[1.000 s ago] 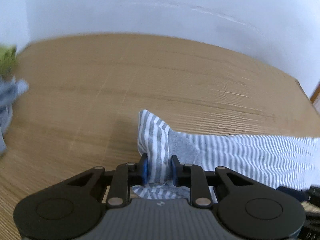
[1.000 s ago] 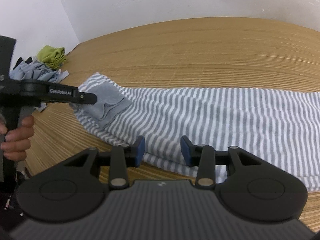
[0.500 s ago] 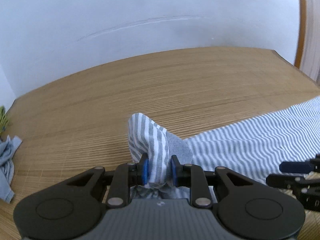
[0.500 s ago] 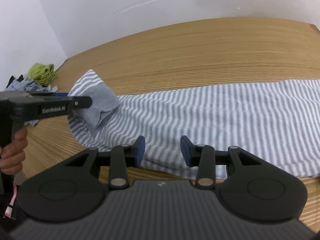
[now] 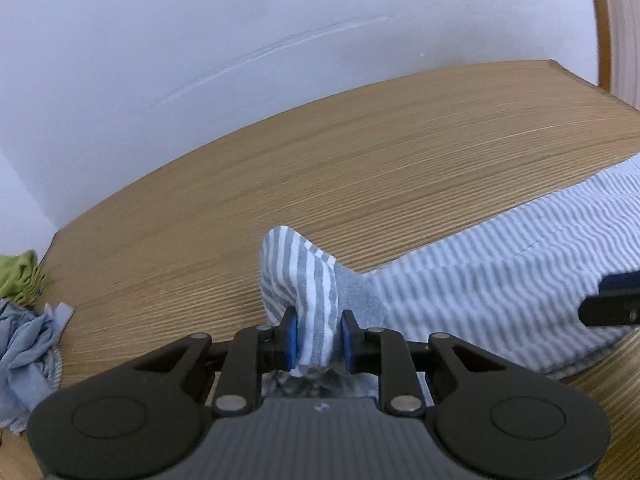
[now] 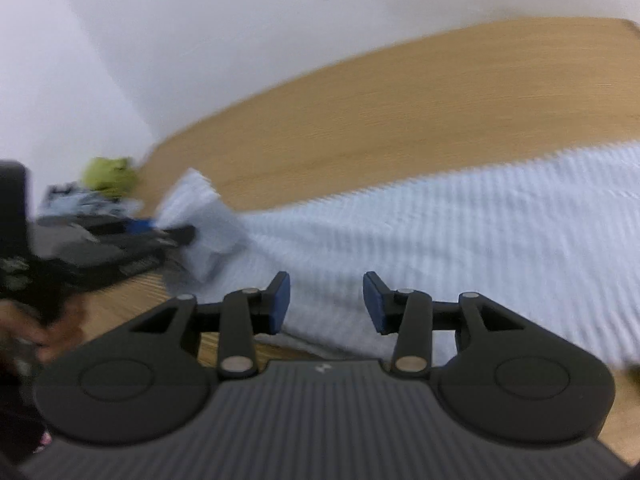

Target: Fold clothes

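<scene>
striped garment (image 5: 500, 264) dragged sideways | left claw (image 5: 318, 338) pinching its corner | right claw (image 6: 326, 302) wide, empty

Plain white wall (image 5: 200, 40), faint scratch across it, wooden table (image 5: 400, 152) below

I've got open wooden tabletop (image 5: 360, 168) ahead of both grippers, bare up to the white wall (image 5: 240, 40) at the back edge. Striped garment (image 5: 500, 264) lies across the near right part, low and flat, no block to passing over. Far left corner's crowded: green cloth (image 5: 18, 276) and gray-blue clothes pile (image 5: 28, 340). Wooden upright (image 5: 600, 20) stands beyond the table's right end.
</scene>
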`<state>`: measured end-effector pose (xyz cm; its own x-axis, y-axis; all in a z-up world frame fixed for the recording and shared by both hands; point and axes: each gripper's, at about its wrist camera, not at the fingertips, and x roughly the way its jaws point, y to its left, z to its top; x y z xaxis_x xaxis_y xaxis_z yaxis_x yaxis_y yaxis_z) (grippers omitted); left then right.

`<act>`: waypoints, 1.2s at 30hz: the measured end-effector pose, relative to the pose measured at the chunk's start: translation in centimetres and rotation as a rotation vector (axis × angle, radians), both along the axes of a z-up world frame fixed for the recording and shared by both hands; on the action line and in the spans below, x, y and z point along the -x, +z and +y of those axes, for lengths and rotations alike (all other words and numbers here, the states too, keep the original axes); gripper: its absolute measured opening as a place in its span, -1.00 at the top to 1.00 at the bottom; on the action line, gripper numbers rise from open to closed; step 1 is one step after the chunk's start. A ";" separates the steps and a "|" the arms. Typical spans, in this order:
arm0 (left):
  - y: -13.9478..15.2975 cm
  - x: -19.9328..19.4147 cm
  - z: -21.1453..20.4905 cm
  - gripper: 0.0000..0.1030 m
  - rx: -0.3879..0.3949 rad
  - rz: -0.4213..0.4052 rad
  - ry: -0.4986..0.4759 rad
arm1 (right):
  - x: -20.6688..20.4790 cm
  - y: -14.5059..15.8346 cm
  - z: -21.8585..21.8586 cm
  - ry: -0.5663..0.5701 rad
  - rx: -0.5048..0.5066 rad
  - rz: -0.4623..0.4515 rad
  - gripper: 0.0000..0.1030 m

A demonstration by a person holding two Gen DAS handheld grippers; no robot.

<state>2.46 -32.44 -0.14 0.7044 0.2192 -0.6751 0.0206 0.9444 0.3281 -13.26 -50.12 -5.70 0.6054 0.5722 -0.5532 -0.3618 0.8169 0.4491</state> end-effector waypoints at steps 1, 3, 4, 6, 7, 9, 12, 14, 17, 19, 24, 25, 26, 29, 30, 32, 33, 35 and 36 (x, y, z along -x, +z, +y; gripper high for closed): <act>0.1 0.0 0.5 0.56 -0.002 0.002 0.009 | -0.7 0.4 0.9 0.052 -0.018 -0.028 0.14; 0.1 0.4 1.1 0.56 -0.011 0.006 0.017 | -2.4 0.7 2.9 0.145 -0.056 -0.045 0.14; 0.1 0.5 1.3 0.56 -0.014 0.008 0.017 | -3.5 0.7 3.9 0.189 -0.085 -0.034 0.14; 0.0 0.6 1.8 0.56 -0.016 0.009 0.010 | -5.9 0.3 5.8 0.249 -0.141 0.013 0.14; 0.0 0.7 1.9 0.56 -0.016 0.007 0.004 | -7.3 0.0 6.9 0.274 -0.172 0.047 0.14; 0.1 0.9 2.1 0.56 -0.018 0.001 -0.007 | -9.8 -0.8 8.3 0.317 -0.234 0.130 0.14; -0.1 1.0 1.9 0.56 -0.035 -0.010 -0.013 | -13.1 -2.1 9.9 0.352 -0.277 0.247 0.14; -0.2 1.0 1.7 0.56 -0.043 -0.015 -0.010 | -14.4 -2.2 10.2 0.343 -0.241 0.277 0.15; -0.3 1.1 1.3 0.56 -0.058 -0.024 -0.014 | -14.5 -1.5 10.7 0.395 -0.136 0.235 0.16; -0.7 1.3 1.0 0.56 -0.082 -0.025 -0.023 | -14.3 -1.2 11.4 0.456 -0.022 0.185 0.15; -1.4 1.3 -0.5 0.56 -0.141 -0.024 -0.060 | -14.4 -1.5 14.1 0.556 0.137 0.111 0.15; -1.5 1.2 -0.9 0.56 -0.142 -0.025 -0.067 | -14.4 -1.6 14.6 0.582 0.168 0.095 0.16; -1.5 1.2 -1.2 0.56 -0.143 -0.025 -0.073 | -14.6 -1.7 14.8 0.603 0.197 0.085 0.20; -1.7 1.2 -2.1 0.55 -0.147 -0.023 -0.096 | -14.8 -1.5 14.0 0.642 0.271 0.054 0.20; -1.8 1.3 -2.4 0.55 -0.149 -0.022 -0.106 | -14.9 -1.4 13.4 0.650 0.293 0.044 0.19; -2.1 1.3 -3.1 0.53 -0.153 -0.011 -0.126 | -15.0 -1.0 11.8 0.623 0.311 0.027 0.19; -2.2 1.4 -3.5 0.52 -0.155 -0.006 -0.136 | -15.1 -0.7 10.9 0.605 0.319 0.020 0.18; -2.5 1.3 -4.2 0.48 -0.152 0.011 -0.154 | -14.7 -0.3 9.3 0.566 0.347 0.000 0.18; -2.7 1.2 -4.5 0.41 -0.149 0.021 -0.162 | -14.5 -0.1 8.5 0.546 0.361 -0.010 0.18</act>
<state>1.23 -36.97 -2.81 0.7248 0.2025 -0.6586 0.1766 0.8693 0.4617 1.29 -41.59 -5.79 0.2860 0.5779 -0.7644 -0.7703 0.6131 0.1753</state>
